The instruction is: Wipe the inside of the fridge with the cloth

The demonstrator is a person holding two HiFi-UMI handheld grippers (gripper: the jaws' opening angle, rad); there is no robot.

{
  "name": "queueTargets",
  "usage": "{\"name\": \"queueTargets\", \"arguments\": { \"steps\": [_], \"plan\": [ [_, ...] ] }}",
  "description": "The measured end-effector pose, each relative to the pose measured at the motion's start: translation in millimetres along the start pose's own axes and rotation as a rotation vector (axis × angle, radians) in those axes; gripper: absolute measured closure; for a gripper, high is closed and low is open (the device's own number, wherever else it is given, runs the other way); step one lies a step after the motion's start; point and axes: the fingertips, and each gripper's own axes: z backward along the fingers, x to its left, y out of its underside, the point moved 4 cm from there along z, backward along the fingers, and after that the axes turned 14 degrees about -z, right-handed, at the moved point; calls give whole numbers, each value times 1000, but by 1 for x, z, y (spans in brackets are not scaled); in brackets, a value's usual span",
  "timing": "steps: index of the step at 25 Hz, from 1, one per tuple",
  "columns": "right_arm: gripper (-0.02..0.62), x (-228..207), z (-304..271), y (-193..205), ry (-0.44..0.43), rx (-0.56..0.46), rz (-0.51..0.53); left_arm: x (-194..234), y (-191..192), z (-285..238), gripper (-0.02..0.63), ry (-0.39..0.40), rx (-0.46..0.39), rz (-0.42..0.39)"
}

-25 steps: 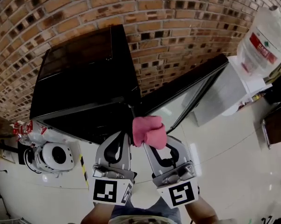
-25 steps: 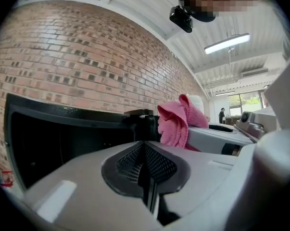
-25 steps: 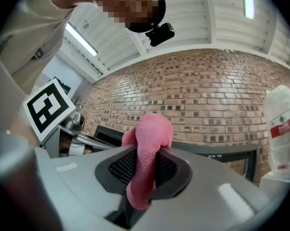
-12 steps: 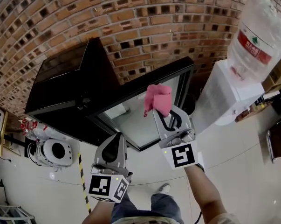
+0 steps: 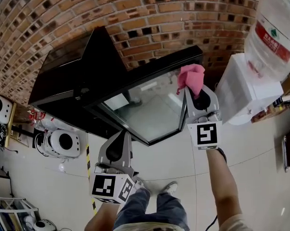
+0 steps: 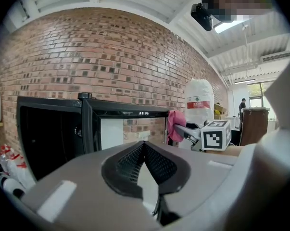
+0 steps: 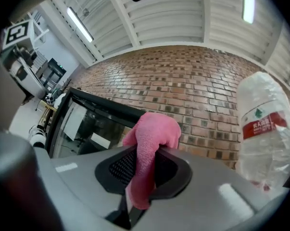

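Evidently we hold the pink cloth (image 5: 191, 76) pinched in the right gripper (image 5: 193, 91) up at the free corner of the fridge's (image 5: 82, 76) open glass door (image 5: 149, 105), ready for wiping inside, while our left gripper (image 5: 118, 141) hangs low, jaws together and empty.

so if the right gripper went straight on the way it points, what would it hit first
Probably the wall: the right gripper, shut on the cloth, aims between the door on its left and the bottle on its right. Depth is unclear.
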Motion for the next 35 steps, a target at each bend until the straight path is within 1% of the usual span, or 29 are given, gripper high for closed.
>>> {"name": "queueTargets", "arguments": {
  "steps": [1,3,4,5,6,7,8,10,13,16,18,20,22,26,31,35],
  "plan": [
    [537,12,3,-5,-23,-32,-9,2,3,0,600,-8,1,0],
    [537,47,9,-15,-71,-101,-92,11,11,1,600,-28,3,-4],
    [537,69,12,-16,-97,-102,-130,18,15,2,600,-38,4,-10],
    [537,93,16,-10,-134,-51,-130,24,19,3,600,-46,6,-17],
    [537,121,19,1,-182,28,-101,31,24,4,600,-53,8,-22],
    [537,149,21,10,-228,80,-83,39,30,4,600,-56,10,-24],
    [537,177,21,16,-267,84,-89,46,36,5,600,-57,11,-25],
    [537,222,14,22,-312,40,-116,59,49,5,600,-51,11,-29],
    [537,258,3,34,-313,30,-133,74,65,5,600,-17,-11,-32],
    [537,269,0,41,-265,29,-129,85,80,4,598,36,-47,-3],
    [537,266,2,46,-227,31,-111,87,88,4,598,75,-74,15],
    [537,253,5,53,-181,34,-94,83,95,3,598,116,-92,25],
    [537,230,9,64,-125,39,-89,74,98,1,598,159,-107,23],
    [537,170,18,85,-20,39,-54,47,100,-4,598,229,-109,-17],
    [537,89,23,110,73,42,-27,12,105,-19,597,254,-80,-62],
    [537,35,25,127,131,51,-27,-7,115,-29,598,244,-52,-64]
  ]
}}
